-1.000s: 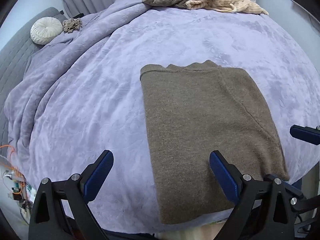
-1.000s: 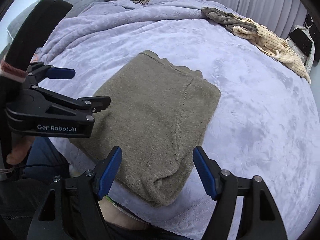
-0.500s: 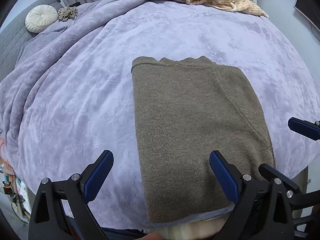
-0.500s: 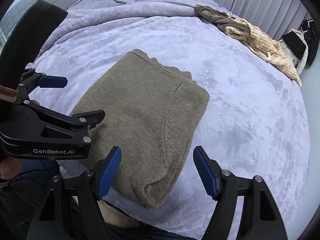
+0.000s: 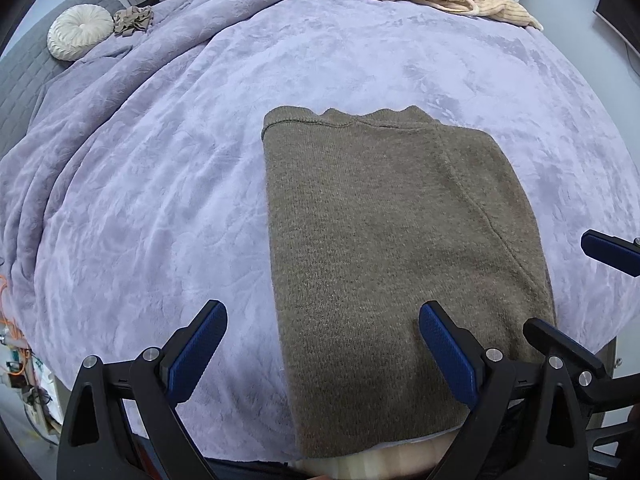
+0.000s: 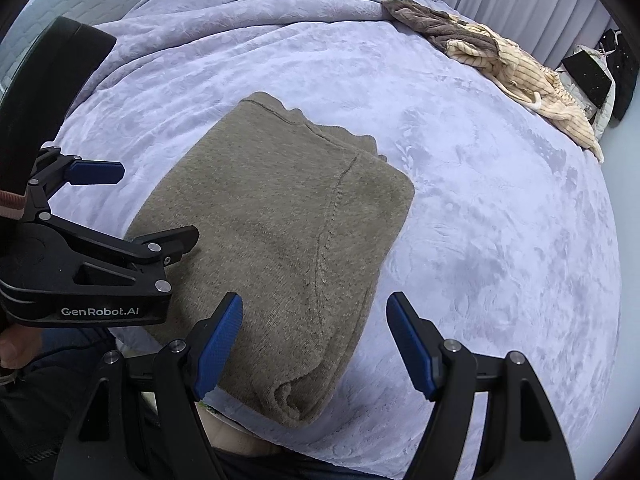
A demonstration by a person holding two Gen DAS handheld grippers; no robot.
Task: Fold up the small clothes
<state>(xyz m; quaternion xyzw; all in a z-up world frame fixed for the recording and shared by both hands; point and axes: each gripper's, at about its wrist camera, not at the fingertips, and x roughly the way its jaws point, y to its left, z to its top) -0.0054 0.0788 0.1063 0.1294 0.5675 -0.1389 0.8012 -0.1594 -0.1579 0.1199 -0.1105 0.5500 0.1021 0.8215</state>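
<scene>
Knitwear comes to 1 folded olive-brown sweater point(image 5: 392, 264) lying flat on the lavender blanket point(image 5: 160, 208), at the near edge of the bed. 2 grippers hover over that near edge: the left gripper point(image 5: 320, 344) spread wide and holding nothing, its right pad over the sweater; the right gripper point(image 6: 316, 344) likewise released above the sweater's near right corner. At the far side lies 1 heap of clothes point(image 6: 500, 60); by the headboard, 1 round white cushion point(image 5: 80, 36) and 1 crumpled tan garment point(image 5: 134, 20).
</scene>
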